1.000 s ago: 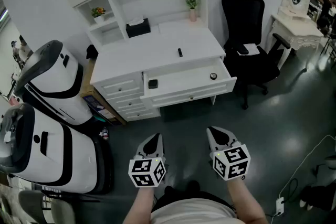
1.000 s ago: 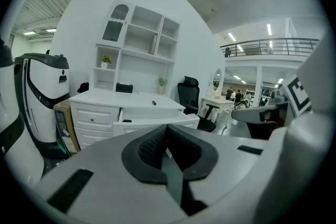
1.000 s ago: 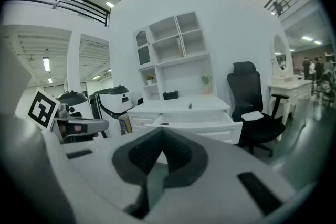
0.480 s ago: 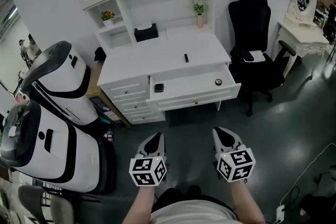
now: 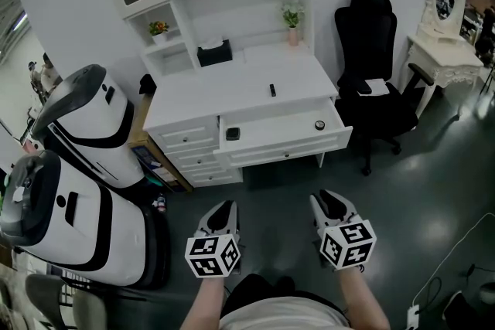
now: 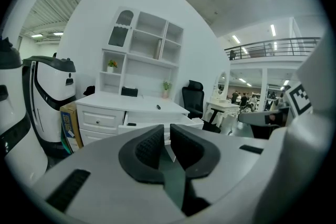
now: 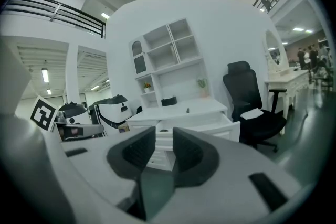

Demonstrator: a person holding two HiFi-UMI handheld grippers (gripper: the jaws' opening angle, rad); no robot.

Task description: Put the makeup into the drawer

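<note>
A small black makeup stick [image 5: 272, 90] lies on the white desk top [image 5: 232, 93]. Below it the wide drawer [image 5: 278, 137] stands pulled out, holding a black square case [image 5: 232, 134] at its left and a small round item [image 5: 319, 125] at its right. Both grippers hover over the dark floor, well short of the desk and pointing at it. My left gripper [image 5: 223, 210] [image 6: 166, 131] shows a narrow gap between its pads and holds nothing. My right gripper [image 5: 331, 202] [image 7: 164, 134] has just been opening and is empty too.
A black office chair [image 5: 373, 85] stands right of the desk, with a white vanity table [image 5: 437, 54] beyond it. Two large white and black machines [image 5: 85, 127] fill the left side. A black tissue box [image 5: 214, 53] and two small plants sit on the desk's shelves.
The right gripper's jaws have parted a little. The head view has shifted slightly, so the desk sits a bit elsewhere in the picture. Both grippers stay about where they were.
</note>
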